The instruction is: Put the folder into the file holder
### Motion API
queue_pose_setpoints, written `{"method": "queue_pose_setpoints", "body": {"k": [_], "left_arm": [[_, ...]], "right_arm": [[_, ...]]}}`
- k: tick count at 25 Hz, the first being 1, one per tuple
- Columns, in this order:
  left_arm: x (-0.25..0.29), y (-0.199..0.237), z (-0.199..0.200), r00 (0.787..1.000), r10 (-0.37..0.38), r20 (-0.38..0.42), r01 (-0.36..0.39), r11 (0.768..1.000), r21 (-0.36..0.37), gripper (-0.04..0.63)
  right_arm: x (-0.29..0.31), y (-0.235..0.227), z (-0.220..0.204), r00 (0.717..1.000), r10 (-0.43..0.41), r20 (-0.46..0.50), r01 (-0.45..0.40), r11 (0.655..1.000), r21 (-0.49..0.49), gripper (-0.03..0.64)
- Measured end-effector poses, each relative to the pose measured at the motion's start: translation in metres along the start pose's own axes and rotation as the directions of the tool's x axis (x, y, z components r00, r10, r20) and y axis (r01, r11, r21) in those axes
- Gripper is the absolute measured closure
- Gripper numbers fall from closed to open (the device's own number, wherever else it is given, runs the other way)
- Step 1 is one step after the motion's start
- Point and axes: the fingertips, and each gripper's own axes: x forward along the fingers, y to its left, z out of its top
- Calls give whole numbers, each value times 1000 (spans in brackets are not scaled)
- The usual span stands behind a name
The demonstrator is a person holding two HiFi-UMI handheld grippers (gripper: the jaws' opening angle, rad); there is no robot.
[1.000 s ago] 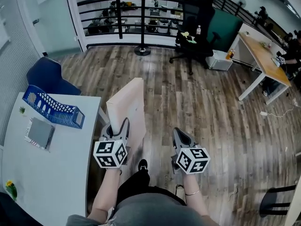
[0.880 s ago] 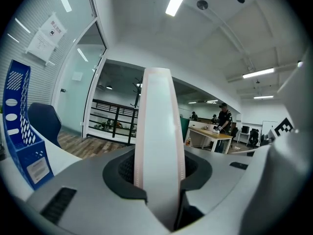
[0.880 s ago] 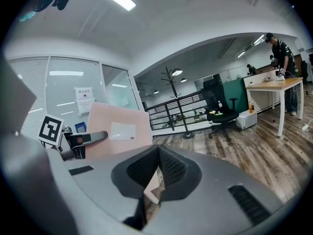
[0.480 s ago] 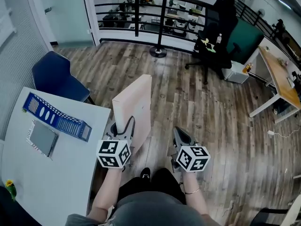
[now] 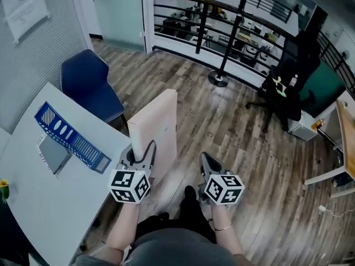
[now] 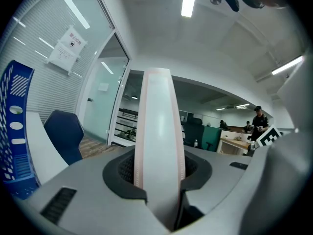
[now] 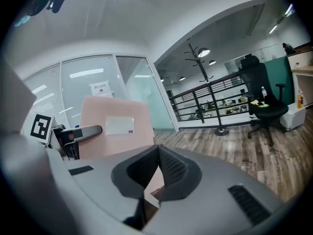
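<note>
Fingers of left gripper clamp pink folder upright, likely for slotting into blue file holder on worktop; right gripper fingers closed, empty.

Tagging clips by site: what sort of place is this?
Most likely an open-plan office: a black office chair, a wooden desk at the right edge, and a blue file holder on a white table.
</note>
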Motion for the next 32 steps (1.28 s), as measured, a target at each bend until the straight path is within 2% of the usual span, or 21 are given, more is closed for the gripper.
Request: {"method": "queue_pose_setpoints", "body": {"k": [5,9,12,14,18,20,24,27,32], "left_arm": [[13,24,14,983,177,39,-176,984,-32,445],[18,26,27,951,301,70,-296,953,-69,445],[10,31,38,922,372,107,-363,927,-91,445],[-8,36,44,887,440,136,-426,896,-122,445],[-58,50,53,779,604,167,-583,796,-163,445],[-80,55,54,729,661,176,-638,750,-175,445],[-125,59,58,643,740,195,-712,672,-204,445],[-152,59,61,597,775,207,-744,631,-218,445],[-185,54,59,548,805,225,-766,592,-250,445]], "right_arm": [[63,1,26,982,171,-83,-176,983,-50,609],[96,4,41,940,301,-159,-315,946,-73,609],[120,18,43,899,387,-205,-409,909,-79,609],[133,38,38,856,453,-250,-485,870,-84,609],[148,92,20,732,583,-351,-646,758,-90,609],[150,113,10,681,621,-387,-697,711,-86,609],[148,152,-11,597,669,-442,-768,636,-73,609],[147,180,-23,547,694,-468,-805,589,-67,609],[141,217,-37,486,720,-495,-849,524,-70,609]]}}
